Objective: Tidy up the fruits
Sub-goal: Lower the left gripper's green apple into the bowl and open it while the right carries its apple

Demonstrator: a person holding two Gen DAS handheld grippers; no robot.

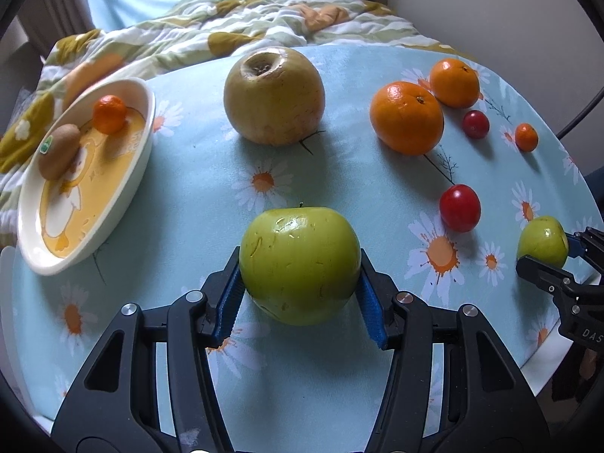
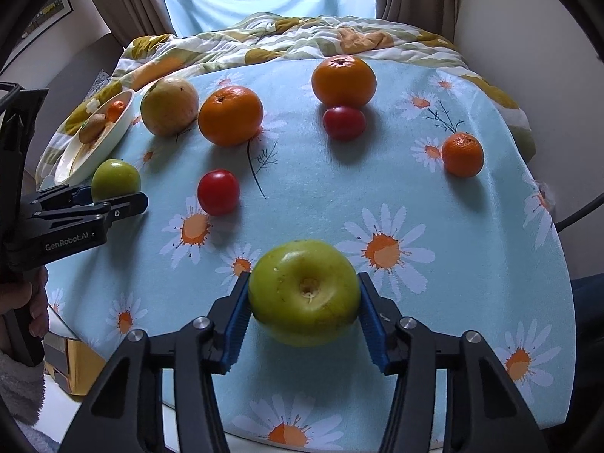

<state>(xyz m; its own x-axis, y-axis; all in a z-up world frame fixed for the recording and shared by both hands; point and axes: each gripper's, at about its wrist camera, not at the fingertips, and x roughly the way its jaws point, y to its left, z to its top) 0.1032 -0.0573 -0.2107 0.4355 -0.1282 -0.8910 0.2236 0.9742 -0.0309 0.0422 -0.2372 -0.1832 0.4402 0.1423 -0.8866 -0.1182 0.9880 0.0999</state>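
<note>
My left gripper (image 1: pixel 300 287) is shut on a green apple (image 1: pixel 300 264), stem up, just above the daisy tablecloth. My right gripper (image 2: pixel 304 309) is shut on a second green apple (image 2: pixel 304 290), its hollow facing the camera. Each held apple also shows in the other view: the right one (image 1: pixel 543 242) at the far right, the left one (image 2: pixel 115 179) at the far left. A white and yellow plate (image 1: pixel 124 192) at the left holds a kiwi (image 1: pixel 58 151) and a small orange (image 1: pixel 109 114).
On the round table lie a yellow-brown pear (image 1: pixel 273 94), two oranges (image 1: pixel 407 122) (image 1: pixel 454 82), a small orange (image 1: pixel 526 137) and two red fruits (image 1: pixel 459 207) (image 1: pixel 476 124). A rumpled quilt (image 1: pixel 226 26) lies behind the table. The table's edge curves off at the right.
</note>
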